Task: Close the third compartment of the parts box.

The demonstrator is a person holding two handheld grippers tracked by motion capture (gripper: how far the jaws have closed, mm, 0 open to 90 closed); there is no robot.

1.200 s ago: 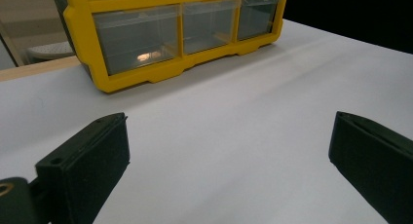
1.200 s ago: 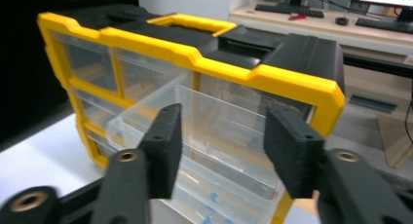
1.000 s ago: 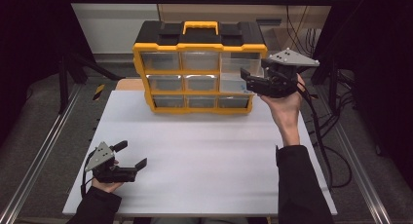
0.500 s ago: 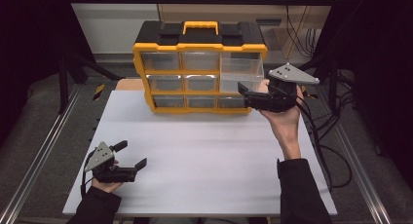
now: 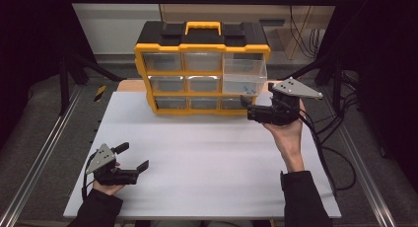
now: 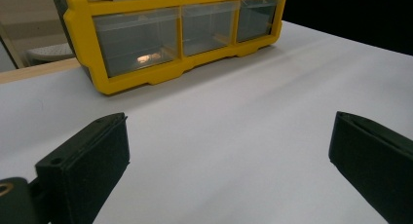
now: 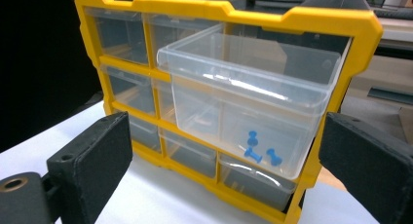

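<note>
Spanning most of the high view, white desk; grey floor and metal rails to either side, dark surroundings.

Organizer stands at the desk's far edge, upright: yellow frame, black top, yellow handle, clear drawers in three rows. Nothing lies on the desk between it and either gripper.

Drawer, large one at the upper right of the organizer, is pulled partway out and overhangs the row below. In the right gripper view it projects toward the camera, clear-walled, open at the top.

Right gripper held above the desk just in front of the organizer's right end, below and beside the drawer, not touching it. Fingers wide apart, nothing between them; in its own view they frame the drawer from either side. Cables trail off the desk's right edge.

Left gripper low at the near left corner, well apart from the organizer, resting on or just above the desk; cannot tell which. Fingers spread, nothing held.

Pins, small and blue, three or so, lie at the drawer's front bottom corner. In the high view only blue specks.

Other drawers' contents hard to make out through reflections. Organizer's top cut off in the left gripper view.
</note>
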